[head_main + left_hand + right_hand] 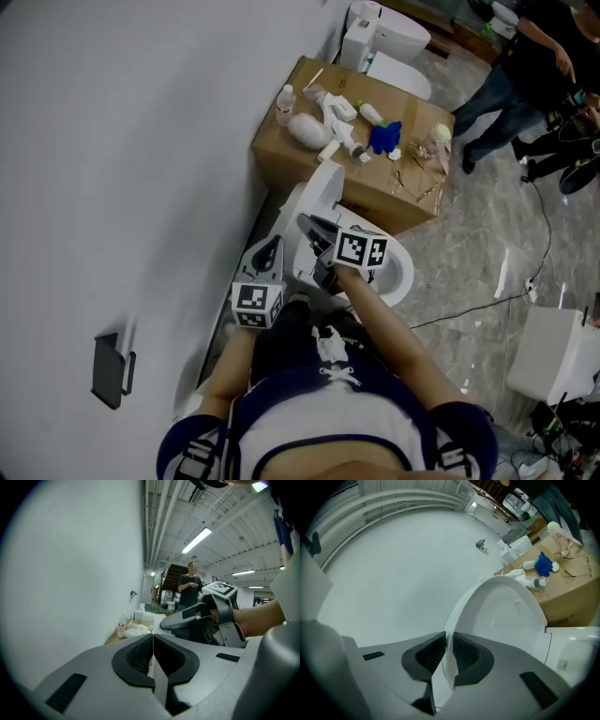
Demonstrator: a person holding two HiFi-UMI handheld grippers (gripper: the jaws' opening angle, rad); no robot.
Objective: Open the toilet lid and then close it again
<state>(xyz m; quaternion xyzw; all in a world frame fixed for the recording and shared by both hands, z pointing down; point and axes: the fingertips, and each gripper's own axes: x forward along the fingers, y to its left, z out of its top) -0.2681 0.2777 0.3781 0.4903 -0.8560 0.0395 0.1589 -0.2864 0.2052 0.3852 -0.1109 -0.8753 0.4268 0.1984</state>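
Right tool (449, 645) — jaws nearly together, pinching the rim of the toilet lid (501, 613), which stands raised, rising ahead of and above the tool. Left tool (153, 649) fully closed, empty, idle alongside. Judged: opening done or nearly so — closing is still to do.

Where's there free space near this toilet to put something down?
The grey floor right of the toilet, up to the black cable, is bare. The cardboard box top is crowded with bottles and a blue item.
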